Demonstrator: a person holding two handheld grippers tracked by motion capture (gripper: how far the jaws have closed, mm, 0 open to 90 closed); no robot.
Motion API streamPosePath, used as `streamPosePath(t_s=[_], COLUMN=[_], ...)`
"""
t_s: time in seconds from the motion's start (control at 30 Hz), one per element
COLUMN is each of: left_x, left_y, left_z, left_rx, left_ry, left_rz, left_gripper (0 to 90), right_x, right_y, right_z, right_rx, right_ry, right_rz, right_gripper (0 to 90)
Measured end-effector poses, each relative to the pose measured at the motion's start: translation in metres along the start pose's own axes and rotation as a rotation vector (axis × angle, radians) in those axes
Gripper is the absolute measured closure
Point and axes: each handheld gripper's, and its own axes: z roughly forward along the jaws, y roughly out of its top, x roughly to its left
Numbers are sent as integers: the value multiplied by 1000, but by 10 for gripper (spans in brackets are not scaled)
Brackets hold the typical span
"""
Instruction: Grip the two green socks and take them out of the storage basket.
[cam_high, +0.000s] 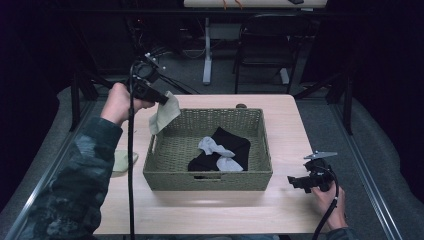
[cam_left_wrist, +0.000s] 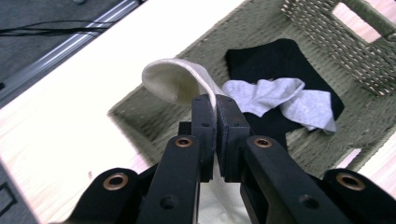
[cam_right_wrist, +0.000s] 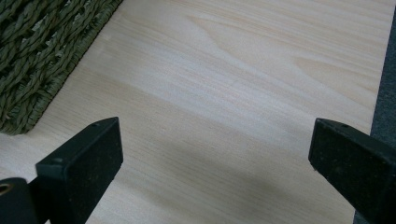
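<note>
Basket (cam_high: 170, 181) with black cloth (cam_high: 231, 142), grey sock (cam_high: 212, 146)

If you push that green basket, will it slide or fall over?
The woven basket would probably slide rather than tip: it sits low and wide on the smooth table. It likely feels light, holding just a black cloth and grey sock.

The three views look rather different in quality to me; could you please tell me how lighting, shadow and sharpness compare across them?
High view: the table is lit, its surroundings nearly black, with a faint sheen before the basket. Left gripper view: the left gripper is sharp, pinching a cream cloth; the background is softer. Right gripper view: bright wood grain, a broad soft shadow between the open jaws of the right gripper.
</note>
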Motion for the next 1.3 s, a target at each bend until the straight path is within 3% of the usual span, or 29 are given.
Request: streamPosePath(t_s=[0.27, 0.33, 0.63, 0.73, 0.87, 0.93, 0.97, 1.07, 1.1, 1.13, 1.17, 1.3], left_x=[27, 38, 67, 78, 86, 92, 92, 98, 98, 101, 101, 105], left_y=[-22, -34, -74, -94, -109, -124, -124, -145, -145, -154, -154, -170], left_z=[-18, -21, -16, -5, 5, 20, 20, 45, 45, 58, 58, 83], left_rx=[-13, -3, 17, 44, 64, 80, 80, 99, 99, 116, 116, 145], left_ry=[37, 55, 86, 104, 116, 118, 118, 96, 96, 86, 86, 65], left_rz=[-75, -102, -192, -231, -256, -294, -294, -336, -336, -354, -354, -387], left_gripper=[871, 872, 872, 872, 871, 871, 871, 871, 871, 871, 871, 870], right_x=[0, 0, 1, 1, 1, 1, 1, 1, 1, 1, 1, 1], right_y=[0, 0, 0, 0, 0, 0, 0, 0, 0, 0, 0, 0], right_z=[0, 0, 0, 1, 1, 1, 1, 1, 1, 1, 1, 1], right_rx=[1, 0, 0, -1, -1, 2, 2, 2, 2, 1, 1, 4], right_ry=[-2, -4, -4, -5, -6, -7, -7, -6, -6, -6, -6, -7], right_rz=[0, 0, 1, 4, 5, 2, 2, 4, 4, 3, 3, 2], right_gripper=[21, 21, 21, 21, 21, 21, 21, 21, 21, 21, 21, 21])
